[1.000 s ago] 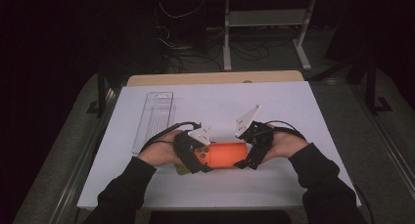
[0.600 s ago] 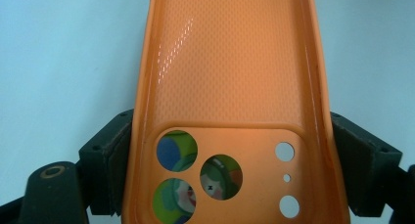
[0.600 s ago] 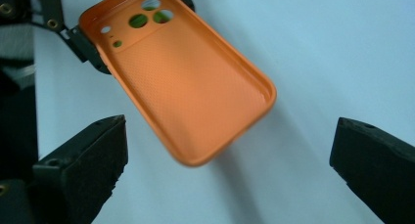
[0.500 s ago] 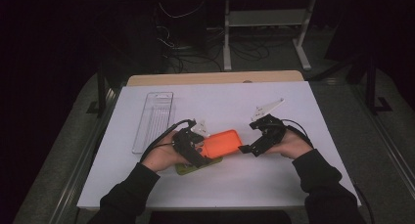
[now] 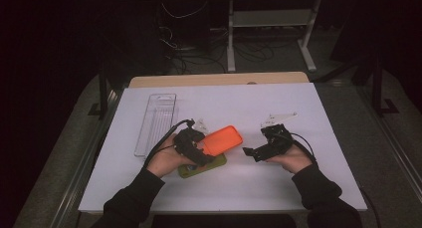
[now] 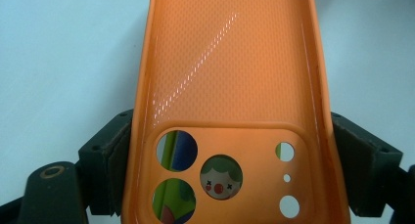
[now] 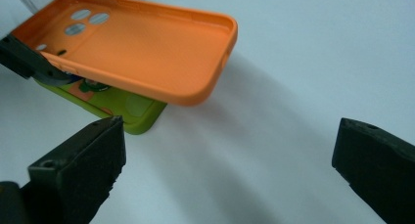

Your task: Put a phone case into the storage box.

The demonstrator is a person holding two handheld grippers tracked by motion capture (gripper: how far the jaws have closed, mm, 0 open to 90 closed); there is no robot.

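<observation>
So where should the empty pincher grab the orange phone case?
Probably the free short end of the orange case, coming in from the right gripper's side. That end sticks out over the table with nothing under it, its rim is thin enough for the open jaws, and the left gripper already holds the camera-hole end.

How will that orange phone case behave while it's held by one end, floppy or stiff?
The orange phone case is probably light and slightly bendy: a thin empty shell. It juts from the left tongs without visible sag, so it seems fairly stiff. Its glossy inside may be slippery.
</observation>
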